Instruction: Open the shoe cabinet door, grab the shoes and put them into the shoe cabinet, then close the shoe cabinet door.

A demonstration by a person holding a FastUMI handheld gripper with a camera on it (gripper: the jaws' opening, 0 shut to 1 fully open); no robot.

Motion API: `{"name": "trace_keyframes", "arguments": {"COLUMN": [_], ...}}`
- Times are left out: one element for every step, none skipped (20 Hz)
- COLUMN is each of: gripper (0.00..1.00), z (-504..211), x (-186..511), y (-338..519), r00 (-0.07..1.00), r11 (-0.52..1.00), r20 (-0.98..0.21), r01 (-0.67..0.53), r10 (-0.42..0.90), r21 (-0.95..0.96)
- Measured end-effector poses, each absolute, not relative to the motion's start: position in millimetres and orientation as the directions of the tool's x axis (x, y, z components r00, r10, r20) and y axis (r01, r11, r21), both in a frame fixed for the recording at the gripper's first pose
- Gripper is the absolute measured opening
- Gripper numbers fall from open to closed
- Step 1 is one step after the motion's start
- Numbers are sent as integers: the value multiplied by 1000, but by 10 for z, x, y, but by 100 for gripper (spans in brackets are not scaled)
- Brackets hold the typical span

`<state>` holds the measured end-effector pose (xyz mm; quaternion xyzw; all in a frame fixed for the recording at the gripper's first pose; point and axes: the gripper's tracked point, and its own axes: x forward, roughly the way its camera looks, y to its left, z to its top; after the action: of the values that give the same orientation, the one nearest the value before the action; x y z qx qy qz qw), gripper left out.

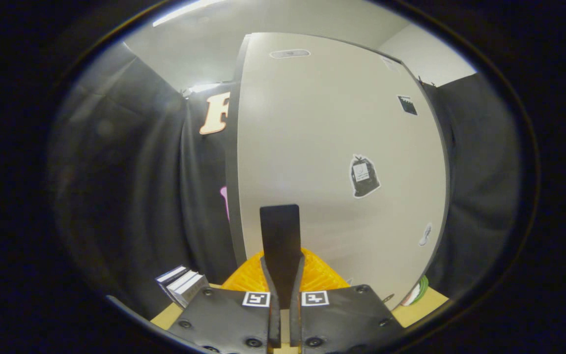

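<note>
Shoe cabinet's pale flat door (332,147) stands upright just beyond our tongs (281,275), whose black fingers (280,231) sit nearly together, gripping nothing we can see, above an orange ridged plastic piece (320,276) on the wooden worktop (423,302).

One cabinet door, one gripper, fingers closed together.
One orange basket (318,275), three stickers, two small boxes (183,283).

The gripper (281,265) meets in front of the shoe cabinet door (312,147).

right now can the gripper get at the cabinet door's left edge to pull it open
Probably yes. The gripper has its fingers closed together, pointed at the cabinet door, and nothing stands between them and the door's left edge. The yellow basket sits lower, beneath the fingers.
</note>
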<state>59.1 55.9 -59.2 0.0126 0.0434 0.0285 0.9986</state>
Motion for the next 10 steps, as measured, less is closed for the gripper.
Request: {"name": "trace_keyframes", "arguments": {"gripper": [9,9,9,9,9,9,9,9,9,9], "z": [-586,-593,-587,-579,-570,-565,-554,-558,-549,-541], "x": [565,540,507,469,432,385,332,275,219,163], "y": [550,548,540,523,505,486,462,442,417,384], "r00": [994,993,993,992,992,991,990,989,988,988], "r11": [998,997,996,996,995,995,994,993,992,991], "r20": [-87,-91,-92,-91,-88,-88,-91,-93,-94,-94], "r01": [-61,-68,-74,-80,-87,-95,-102,-108,-114,-120], "r10": [64,71,78,84,91,99,106,113,119,125], "r21": [31,37,42,47,45,43,45,51,55,57]}}
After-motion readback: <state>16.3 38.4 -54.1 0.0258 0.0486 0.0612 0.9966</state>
